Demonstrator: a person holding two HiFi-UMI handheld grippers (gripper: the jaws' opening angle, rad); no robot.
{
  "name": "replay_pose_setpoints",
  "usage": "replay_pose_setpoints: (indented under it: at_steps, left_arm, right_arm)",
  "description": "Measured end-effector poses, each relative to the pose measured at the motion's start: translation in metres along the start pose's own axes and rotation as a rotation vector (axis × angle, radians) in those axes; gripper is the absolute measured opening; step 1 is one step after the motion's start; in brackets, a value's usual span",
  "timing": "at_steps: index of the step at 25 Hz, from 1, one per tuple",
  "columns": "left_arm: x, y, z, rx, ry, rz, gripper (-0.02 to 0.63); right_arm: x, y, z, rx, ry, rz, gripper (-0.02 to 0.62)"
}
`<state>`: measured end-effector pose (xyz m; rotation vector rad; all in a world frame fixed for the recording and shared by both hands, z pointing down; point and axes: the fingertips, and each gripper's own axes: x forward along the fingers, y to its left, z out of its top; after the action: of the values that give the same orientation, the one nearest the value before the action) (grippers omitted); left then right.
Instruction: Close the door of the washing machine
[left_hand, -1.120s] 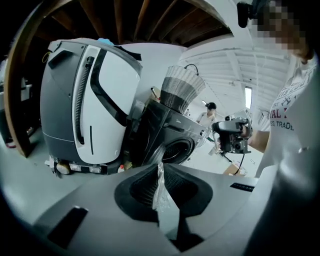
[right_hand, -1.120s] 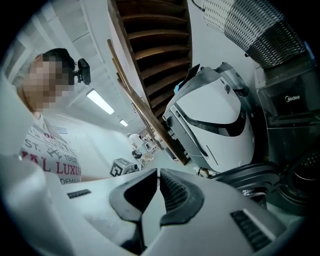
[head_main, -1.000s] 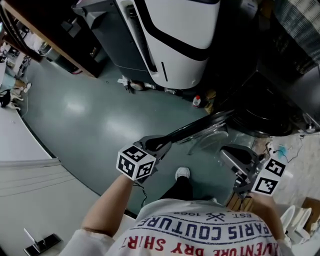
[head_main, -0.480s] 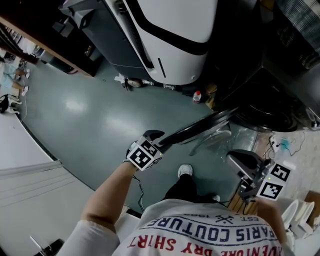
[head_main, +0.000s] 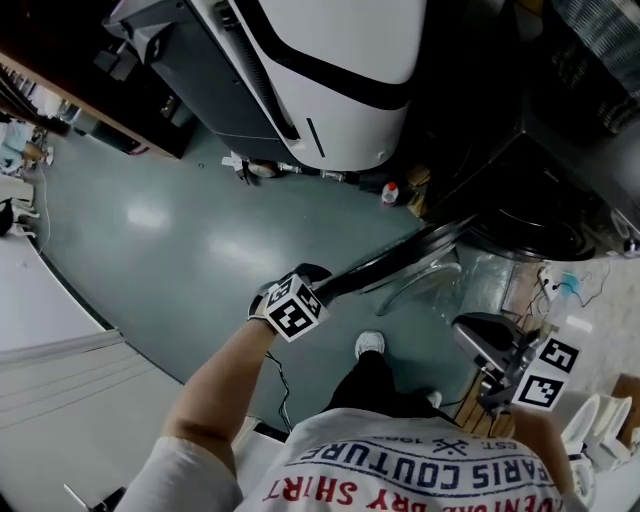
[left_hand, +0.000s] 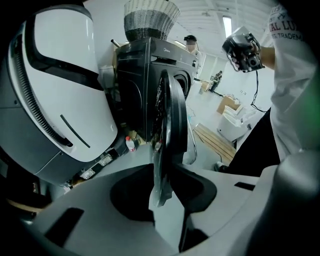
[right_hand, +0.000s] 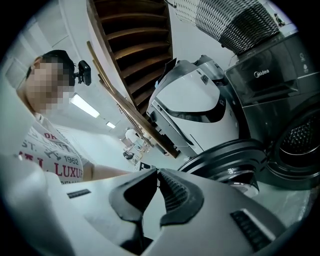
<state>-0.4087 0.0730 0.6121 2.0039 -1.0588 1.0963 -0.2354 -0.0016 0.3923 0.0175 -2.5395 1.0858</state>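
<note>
The dark washing machine (head_main: 540, 200) stands at the right with its round door (head_main: 400, 262) swung open toward me. My left gripper (head_main: 318, 283) is at the door's outer edge. In the left gripper view the door (left_hand: 170, 115) runs edge-on between the jaws of the left gripper (left_hand: 167, 192), which have just been closing and now pinch its rim. My right gripper (head_main: 480, 330) hangs to the right of the door, apart from it. In the right gripper view the right gripper (right_hand: 157, 175) is shut on nothing, with the door (right_hand: 225, 155) and the drum opening (right_hand: 300, 140) beyond it.
A large white and grey machine (head_main: 340, 50) stands left of the washer. A small bottle (head_main: 390, 193) sits on the floor between them. My shoe (head_main: 368, 346) is below the door. A wicker basket (left_hand: 150, 20) rests on the washer, and wooden slats (left_hand: 215, 142) lie beyond it.
My left gripper has dropped and rolled, settling onto the door's edge. My right gripper has sunk a little. The door stands at the same angle.
</note>
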Motion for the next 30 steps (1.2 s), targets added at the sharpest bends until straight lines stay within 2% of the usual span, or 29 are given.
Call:
replay_pose_setpoints:
  at_steps: [4, 10, 15, 30]
  left_arm:
    - [0.002, -0.004, 0.000, 0.032, 0.003, 0.002, 0.091]
    - [0.003, -0.004, 0.000, -0.026, -0.005, 0.015, 0.089]
    - [0.004, -0.013, -0.002, -0.042, -0.002, 0.031, 0.089]
    - [0.018, -0.085, 0.004, -0.143, 0.021, 0.054, 0.092]
  right_arm:
    - [-0.003, 0.000, -0.004, 0.009, -0.002, -0.010, 0.028]
    - [-0.010, -0.005, -0.008, 0.028, -0.024, -0.022, 0.028]
    - [-0.020, -0.005, -0.013, 0.039, -0.042, -0.012, 0.028]
    - [-0.082, -0.009, -0.037, 0.044, -0.043, 0.010, 0.028]
